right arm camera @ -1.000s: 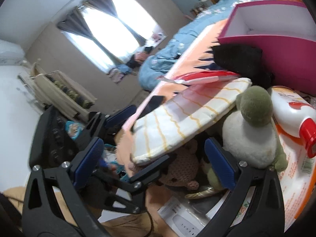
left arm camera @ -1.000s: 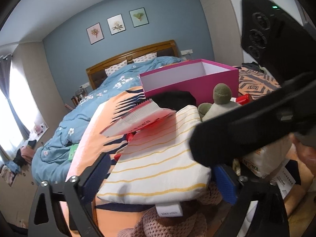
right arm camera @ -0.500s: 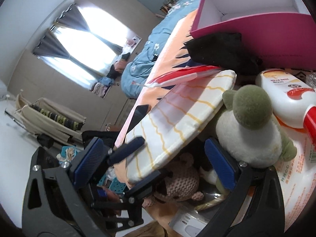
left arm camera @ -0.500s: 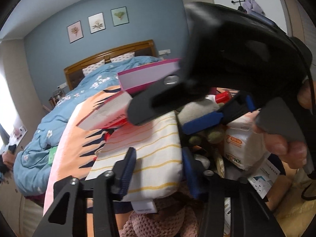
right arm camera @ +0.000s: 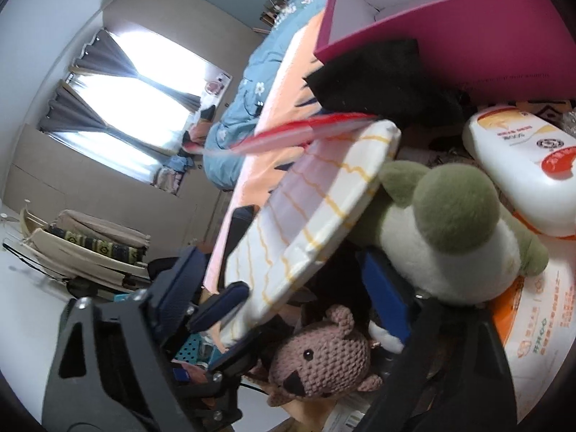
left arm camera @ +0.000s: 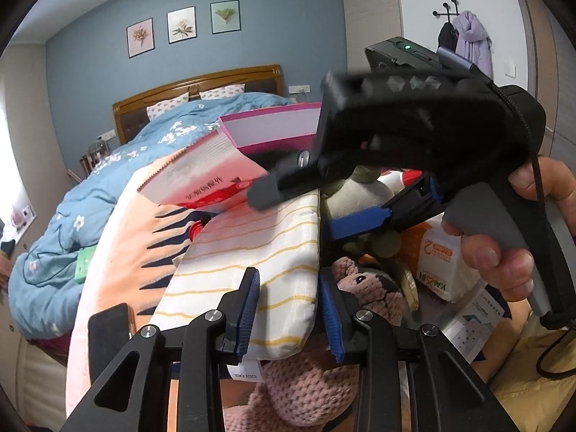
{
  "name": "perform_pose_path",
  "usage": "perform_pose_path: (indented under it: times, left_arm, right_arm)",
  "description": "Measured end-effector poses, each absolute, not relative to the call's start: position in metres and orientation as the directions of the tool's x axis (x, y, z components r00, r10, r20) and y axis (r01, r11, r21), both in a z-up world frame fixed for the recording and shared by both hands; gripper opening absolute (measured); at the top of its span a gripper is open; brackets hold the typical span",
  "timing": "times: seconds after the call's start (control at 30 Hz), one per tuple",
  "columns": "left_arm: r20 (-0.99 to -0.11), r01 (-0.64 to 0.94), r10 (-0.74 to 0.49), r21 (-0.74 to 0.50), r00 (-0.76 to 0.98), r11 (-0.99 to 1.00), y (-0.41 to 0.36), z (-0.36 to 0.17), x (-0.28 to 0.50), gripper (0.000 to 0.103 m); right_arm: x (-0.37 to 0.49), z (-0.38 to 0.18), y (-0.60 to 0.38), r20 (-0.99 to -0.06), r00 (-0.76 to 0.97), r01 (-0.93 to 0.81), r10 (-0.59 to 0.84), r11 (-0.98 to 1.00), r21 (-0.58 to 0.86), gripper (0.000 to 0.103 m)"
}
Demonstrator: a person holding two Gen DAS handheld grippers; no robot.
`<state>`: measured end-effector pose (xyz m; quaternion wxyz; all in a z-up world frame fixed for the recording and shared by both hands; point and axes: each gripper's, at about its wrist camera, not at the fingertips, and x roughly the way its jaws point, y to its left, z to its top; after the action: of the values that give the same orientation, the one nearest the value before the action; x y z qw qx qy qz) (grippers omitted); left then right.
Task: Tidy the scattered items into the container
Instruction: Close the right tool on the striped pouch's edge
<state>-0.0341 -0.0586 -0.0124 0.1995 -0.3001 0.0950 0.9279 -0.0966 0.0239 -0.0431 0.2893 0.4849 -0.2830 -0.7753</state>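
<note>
Left tongs [left arm camera: 288, 309] had been closed from wide apart onto the striped cushion's [left arm camera: 252, 252] near corner. Right tongs [right arm camera: 291, 291], jaws apart, were swung toward the plush [right arm camera: 457, 230]. Pink box [right arm camera: 468, 43] stood at bed's far end; items outside it.

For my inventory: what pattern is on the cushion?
White with thin yellow stripes; the cushion shows best in the left wrist view.

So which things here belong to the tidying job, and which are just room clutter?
Job:
- magenta cardboard box
- white yellow-striped fabric pouch, between the left claw pads
- green-and-white plush toy
- pink crocheted bear
- red-covered book
- white lotion bottle

Lying about:
- blue floral duvet
- three framed flower prints
- purple coat on hooks
</note>
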Motion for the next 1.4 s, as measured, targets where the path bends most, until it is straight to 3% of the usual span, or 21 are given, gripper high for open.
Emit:
perform_pose_path:
  times: [0.07,0.13,0.3,0.57,0.93,1.07,1.23,1.4]
  left_arm:
    - [-0.599,-0.427,0.313,0.054,-0.737,-0.902,-0.06,-0.015,-0.036,0.034]
    - [-0.602,-0.428,0.314,0.05,-0.734,-0.903,-0.062,-0.017,-0.037,0.033]
    - [-0.606,-0.432,0.322,0.04,-0.727,-0.901,-0.065,-0.02,-0.037,0.033]
    - [-0.588,-0.404,0.282,0.086,-0.759,-0.911,-0.068,-0.016,-0.023,0.036]
    - [-0.586,-0.375,0.227,0.142,-0.778,-0.916,-0.067,-0.02,-0.014,0.036]
    - [-0.588,-0.36,0.205,0.158,-0.782,-0.919,-0.069,-0.022,-0.016,0.031]
    - [-0.589,-0.349,0.196,0.157,-0.784,-0.924,-0.074,-0.024,-0.02,0.026]
    - [-0.588,-0.356,0.204,0.155,-0.783,-0.921,-0.074,-0.024,-0.018,0.025]
  right_arm:
    - [-0.1,-0.047,0.024,-0.602,-0.357,0.158,-0.714,-0.681,0.715,0.067]
    - [-0.102,-0.051,0.026,-0.612,-0.355,0.146,-0.707,-0.688,0.711,0.044]
    - [-0.1,-0.052,0.033,-0.576,-0.357,0.166,-0.735,-0.657,0.735,0.02]
    - [-0.093,-0.043,0.033,-0.491,-0.362,0.232,-0.792,-0.587,0.776,0.017]
    - [-0.094,-0.042,0.034,-0.469,-0.36,0.241,-0.806,-0.567,0.788,0.015]
    - [-0.098,-0.049,0.034,-0.48,-0.344,0.217,-0.807,-0.566,0.795,0.015]
    - [-0.103,-0.045,0.031,-0.513,-0.353,0.21,-0.782,-0.601,0.772,0.028]
    - [-0.114,-0.046,0.021,-0.542,-0.348,0.196,-0.765,-0.624,0.756,0.035]
